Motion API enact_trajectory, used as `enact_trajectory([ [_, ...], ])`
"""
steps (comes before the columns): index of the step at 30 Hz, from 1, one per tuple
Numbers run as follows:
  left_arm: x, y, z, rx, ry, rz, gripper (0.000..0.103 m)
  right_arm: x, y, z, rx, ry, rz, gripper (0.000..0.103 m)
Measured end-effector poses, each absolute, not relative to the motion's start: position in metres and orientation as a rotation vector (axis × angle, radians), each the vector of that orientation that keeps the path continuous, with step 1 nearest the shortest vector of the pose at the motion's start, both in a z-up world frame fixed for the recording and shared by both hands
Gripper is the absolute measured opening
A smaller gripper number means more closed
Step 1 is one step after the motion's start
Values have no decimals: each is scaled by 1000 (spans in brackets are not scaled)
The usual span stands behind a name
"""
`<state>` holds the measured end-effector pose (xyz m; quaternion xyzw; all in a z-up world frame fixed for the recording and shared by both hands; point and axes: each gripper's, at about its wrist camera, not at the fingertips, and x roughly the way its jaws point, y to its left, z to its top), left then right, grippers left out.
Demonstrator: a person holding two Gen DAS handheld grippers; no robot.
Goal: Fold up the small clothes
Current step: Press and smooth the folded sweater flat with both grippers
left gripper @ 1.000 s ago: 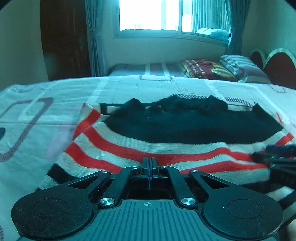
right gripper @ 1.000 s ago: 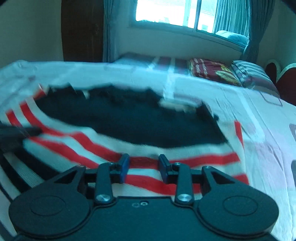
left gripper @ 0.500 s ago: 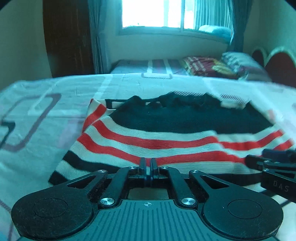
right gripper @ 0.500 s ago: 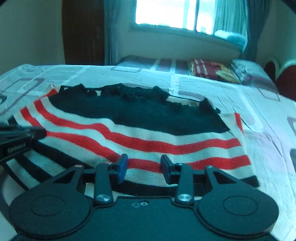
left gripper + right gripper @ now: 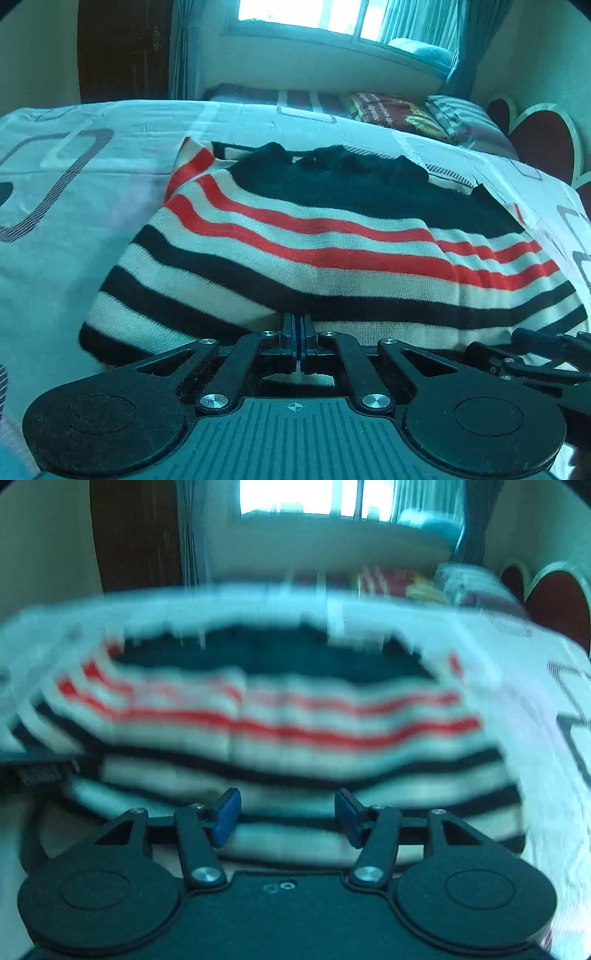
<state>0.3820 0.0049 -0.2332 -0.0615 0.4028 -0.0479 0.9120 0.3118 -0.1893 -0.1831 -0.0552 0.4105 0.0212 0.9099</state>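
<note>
Striped sweater (image 5: 332,258) lies flat on bed (image 5: 74,221). Left hand-held gripper (image 5: 297,332) pinched tight on its near hem; right hand-held gripper (image 5: 286,818) spread wide over hem, pic blurry.

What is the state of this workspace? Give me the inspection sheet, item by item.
Surface: patterned bed sheet, lightly wrinkled.
Job's things: one striped sweater, spread out, black part far, near hem raised at the left claw.
Clutter: pillows at the far end of the bed.
Grippers: left claw shut at the sweater's near hem, apparently pinching it; right claw open just short of the hem, holding nothing; its view is blurred.
Cables: nothing seen.
Surroundings: bright window, curtains, dark wooden door, heart-shaped headboard.
</note>
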Motion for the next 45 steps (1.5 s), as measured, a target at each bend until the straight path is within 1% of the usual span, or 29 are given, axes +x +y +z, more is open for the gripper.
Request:
enact_trajectory([
  [6,372,20,-220,-182,853,-101,3,304,-192,-165,6,832,42,56],
  [12,371,30,-214,-178,857,-72,3,305,-179,-150,23,803,58,56],
  [17,375,32,-231,-138,873,-61,3,312,-170,-169,8,855,48,56],
  [19,375,31,-231,-134,870,-61,3,315,-168,-181,-13,899,41,56],
  [20,376,31,-230,-133,874,-61,3,314,-168,-182,-17,889,42,56],
  [23,376,34,-226,-152,888,-67,3,314,-168,-177,-6,888,53,56],
  [27,374,39,-217,-174,888,-66,3,312,-170,-164,16,841,66,58],
  [30,376,41,-215,-187,896,-68,3,313,-171,-160,14,814,64,54],
  [32,376,42,-213,-215,882,-93,3,316,-172,-159,20,808,62,49],
  [34,377,39,-209,-222,863,-104,3,318,-174,-156,18,787,47,41],
  [37,384,32,-205,-210,845,-128,3,325,-174,-151,10,756,43,35],
  [40,397,23,-200,-191,824,-134,3,336,-172,-149,11,744,56,31],
  [45,419,22,-196,-182,794,-103,3,357,-166,-141,16,714,73,29],
])
